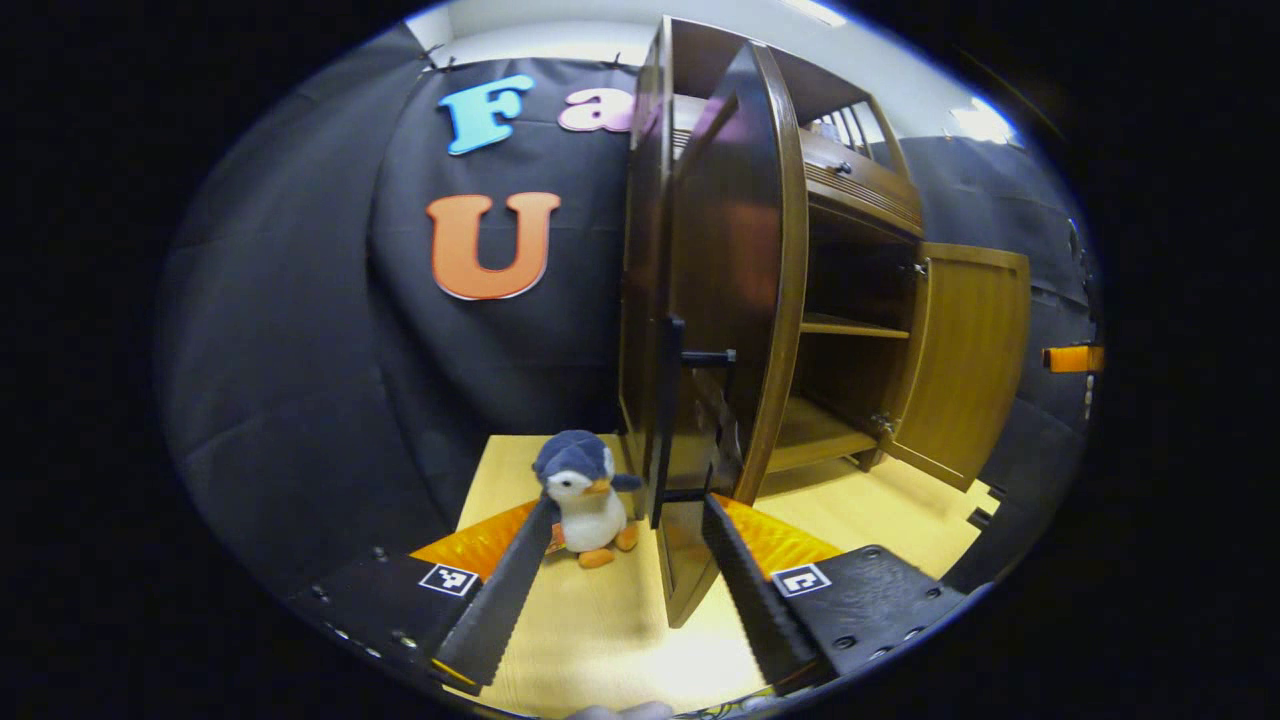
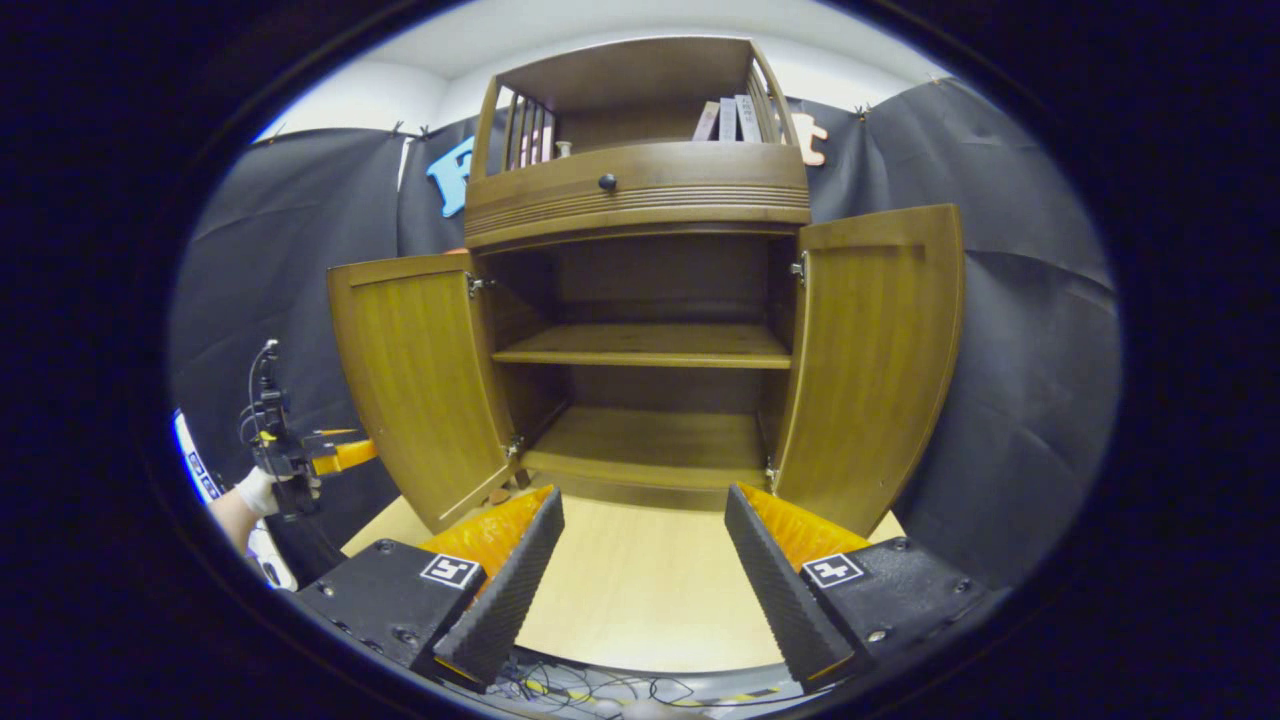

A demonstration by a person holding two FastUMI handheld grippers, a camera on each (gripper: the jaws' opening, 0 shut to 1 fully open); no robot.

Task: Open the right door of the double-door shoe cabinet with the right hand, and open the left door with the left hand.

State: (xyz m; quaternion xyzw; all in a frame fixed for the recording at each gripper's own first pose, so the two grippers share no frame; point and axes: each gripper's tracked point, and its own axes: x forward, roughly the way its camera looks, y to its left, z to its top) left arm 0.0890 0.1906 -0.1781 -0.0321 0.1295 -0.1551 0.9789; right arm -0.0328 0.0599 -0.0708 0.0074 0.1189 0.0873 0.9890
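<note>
With both doors of the shoe cabinet (image 2: 640, 290) standing swung out from the opening, the task looks to be at its very end, the left-hand pull being the step just in hand. Seen from the right gripper view, the left door (image 2: 420, 380) and the right door (image 2: 875, 350) both hang wide on their hinges, baring the middle shelf (image 2: 645, 345) and the bottom board, which hold nothing that I can make out. From the left gripper view the left door is seen nearly edge-on, its black bar handle (image 1: 668, 420) just ahead of the left hand-held gripper (image 1: 625, 520); the fingers (image 1: 750, 580) are spread wide, one to each side of the door's lower edge, and they grip nothing. The right hand-held gripper (image 2: 645, 545) is likewise spread wide and holds nothing, hanging over the pale wooden surface (image 2: 640, 590) in front of the cabinet and apart from it. A plush penguin (image 1: 585, 495) stands on the surface beside the cabinet, just by the left finger. I judge that the next move calls only for drawing the left gripper back clear of the door's edge without nudging the door or the penguin.
</note>
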